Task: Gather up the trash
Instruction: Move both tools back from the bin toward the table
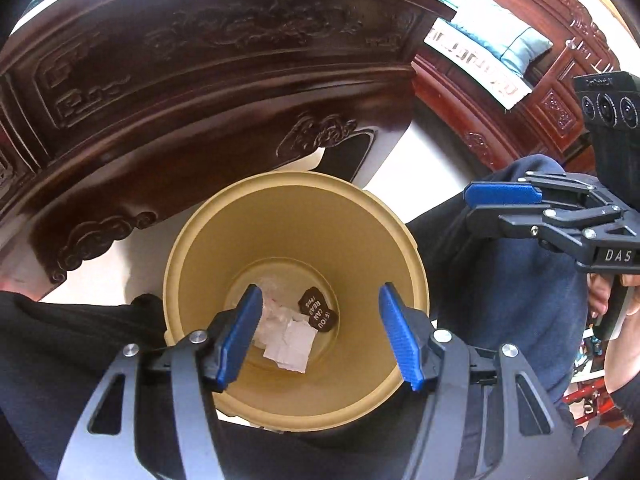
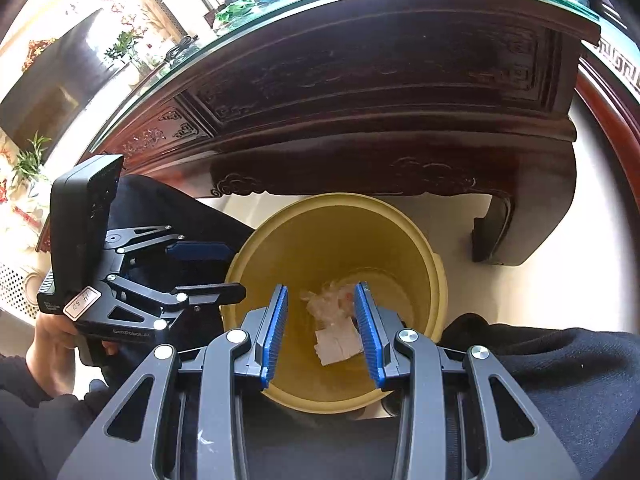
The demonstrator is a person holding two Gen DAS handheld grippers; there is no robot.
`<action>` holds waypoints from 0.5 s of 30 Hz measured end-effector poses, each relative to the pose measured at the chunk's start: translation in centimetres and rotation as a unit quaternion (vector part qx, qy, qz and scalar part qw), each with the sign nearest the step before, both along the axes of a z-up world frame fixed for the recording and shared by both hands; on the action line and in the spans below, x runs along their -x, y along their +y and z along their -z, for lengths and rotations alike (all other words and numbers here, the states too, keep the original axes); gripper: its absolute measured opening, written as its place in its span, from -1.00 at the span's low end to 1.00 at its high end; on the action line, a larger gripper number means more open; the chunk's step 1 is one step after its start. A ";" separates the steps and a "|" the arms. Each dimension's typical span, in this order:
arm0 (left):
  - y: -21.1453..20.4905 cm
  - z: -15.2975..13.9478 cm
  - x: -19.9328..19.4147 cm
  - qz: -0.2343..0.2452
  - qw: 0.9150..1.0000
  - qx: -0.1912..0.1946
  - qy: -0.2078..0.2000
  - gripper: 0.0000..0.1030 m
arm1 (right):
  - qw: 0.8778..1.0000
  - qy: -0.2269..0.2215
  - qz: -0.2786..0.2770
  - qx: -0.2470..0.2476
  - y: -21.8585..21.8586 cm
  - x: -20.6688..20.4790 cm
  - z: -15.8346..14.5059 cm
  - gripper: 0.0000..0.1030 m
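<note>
The left gripper (image 1: 316,336), nearest the lens in its own wrist view, hangs over the mouth of the round yellow plastic bin (image 1: 192,240) with its blue ribbed pads spread apart and nothing between them: released. Below, on the bin's floor, lie crumpled white paper and clear wrapping (image 1: 286,332) and a small dark brown tag with white lettering (image 1: 318,310), so that trash is in the bin already.

The right gripper (image 2: 320,332) hovers over the same bin (image 2: 438,280), its pads part-way apart and empty too; the paper seen between them lies far below on the bin's floor.

The drop looks done, I judge. To finish it well, lift each gripper straight up, clear of the rim, so neither pad nudges the light bin, which stands on the pale floor just beside the dark carved wooden table (image 2: 380,92). Then look to the table's glass top for what remains.
</note>
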State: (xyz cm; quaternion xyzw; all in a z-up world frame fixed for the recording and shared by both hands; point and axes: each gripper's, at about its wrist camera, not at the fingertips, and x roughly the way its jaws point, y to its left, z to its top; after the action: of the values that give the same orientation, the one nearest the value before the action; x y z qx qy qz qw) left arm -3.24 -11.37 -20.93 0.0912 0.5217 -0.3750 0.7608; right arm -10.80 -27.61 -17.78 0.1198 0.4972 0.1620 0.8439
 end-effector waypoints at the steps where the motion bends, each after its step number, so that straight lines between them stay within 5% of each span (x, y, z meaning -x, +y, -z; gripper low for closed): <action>1: 0.1 0.0 -0.1 -0.002 1.000 0.002 0.000 0.17 | 1.000 0.000 -0.003 0.000 0.2 -0.1 0.0 -0.32; 15: 5.2 -5.2 -2.4 -0.075 0.995 0.031 -0.065 0.22 | 0.999 -0.028 -0.042 -0.016 2.6 -2.4 -3.3 -0.32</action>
State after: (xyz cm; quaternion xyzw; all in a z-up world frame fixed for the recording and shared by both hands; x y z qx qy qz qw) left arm -0.87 -6.21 -15.75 0.0530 0.4647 -0.3263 0.8214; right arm -8.35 -24.99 -14.47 0.1079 0.4753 0.2086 0.8479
